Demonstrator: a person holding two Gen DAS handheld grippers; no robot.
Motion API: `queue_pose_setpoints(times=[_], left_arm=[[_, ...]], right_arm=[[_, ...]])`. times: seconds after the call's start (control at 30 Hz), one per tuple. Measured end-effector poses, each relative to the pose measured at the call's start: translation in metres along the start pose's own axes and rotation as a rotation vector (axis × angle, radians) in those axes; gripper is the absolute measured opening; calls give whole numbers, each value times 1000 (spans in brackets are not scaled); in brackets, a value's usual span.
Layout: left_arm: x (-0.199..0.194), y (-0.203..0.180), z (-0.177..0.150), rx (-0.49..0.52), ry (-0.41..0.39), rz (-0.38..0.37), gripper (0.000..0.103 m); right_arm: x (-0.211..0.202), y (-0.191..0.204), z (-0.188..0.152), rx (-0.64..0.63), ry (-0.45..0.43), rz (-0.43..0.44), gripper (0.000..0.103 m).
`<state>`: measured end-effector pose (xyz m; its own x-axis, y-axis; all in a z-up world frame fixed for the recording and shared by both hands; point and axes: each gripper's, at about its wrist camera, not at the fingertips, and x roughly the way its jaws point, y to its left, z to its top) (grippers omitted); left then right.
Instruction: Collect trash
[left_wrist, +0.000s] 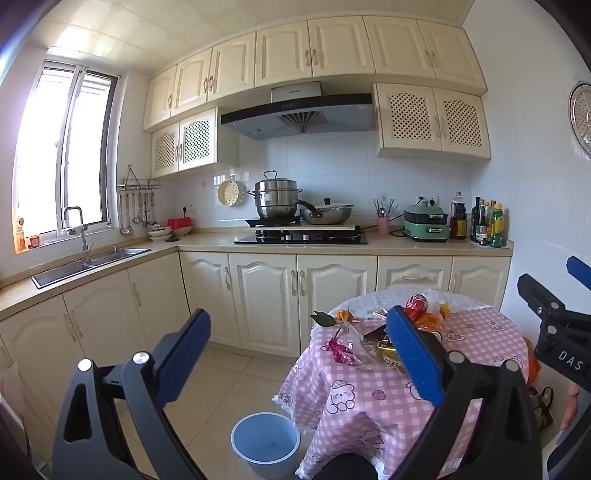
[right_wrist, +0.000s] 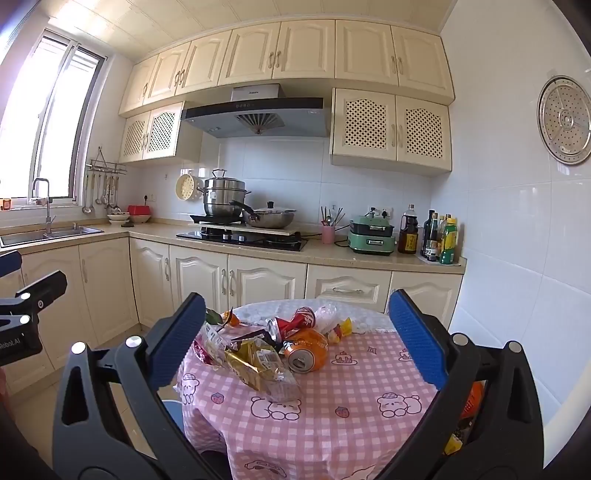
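Observation:
A round table with a pink checked cloth (right_wrist: 332, 406) holds a pile of trash: a crushed orange can (right_wrist: 306, 350), a red can (right_wrist: 295, 321), a gold wrapper (right_wrist: 255, 365), clear plastic bags and orange peel (right_wrist: 231, 318). The pile also shows in the left wrist view (left_wrist: 373, 343). A light blue bin (left_wrist: 265, 439) stands on the floor left of the table. My left gripper (left_wrist: 299, 354) is open and empty, above the floor and the table's left edge. My right gripper (right_wrist: 295, 339) is open and empty, held back from the pile.
Cream cabinets (right_wrist: 236, 284) and a counter with a stove (right_wrist: 242, 236), pots, a green cooker (right_wrist: 371, 236) and bottles run behind the table. A sink (left_wrist: 88, 264) sits at left under the window. A white tiled wall (right_wrist: 517, 258) is close on the right.

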<state>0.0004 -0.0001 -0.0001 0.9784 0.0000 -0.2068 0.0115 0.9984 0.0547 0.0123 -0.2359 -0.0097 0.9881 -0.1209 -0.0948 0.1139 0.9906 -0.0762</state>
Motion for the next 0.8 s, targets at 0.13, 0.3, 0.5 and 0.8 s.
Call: queue_pose_setpoints(times=[0.13,0.3,0.5,0.8], left_arm=[[0,0,0,-4,-1,1,94],[-1,5,-1,-5,-7,17,94],[1,6,-2,-13,-16,57,94],[0,12,0,-24,-32,99,94]], right_arm=[[0,0,0,0,-1,0,97],[0,0,0,1,0,0,97],[0,0,0,0,2,1,97],[-5,5,-2,-4,5,3,97]])
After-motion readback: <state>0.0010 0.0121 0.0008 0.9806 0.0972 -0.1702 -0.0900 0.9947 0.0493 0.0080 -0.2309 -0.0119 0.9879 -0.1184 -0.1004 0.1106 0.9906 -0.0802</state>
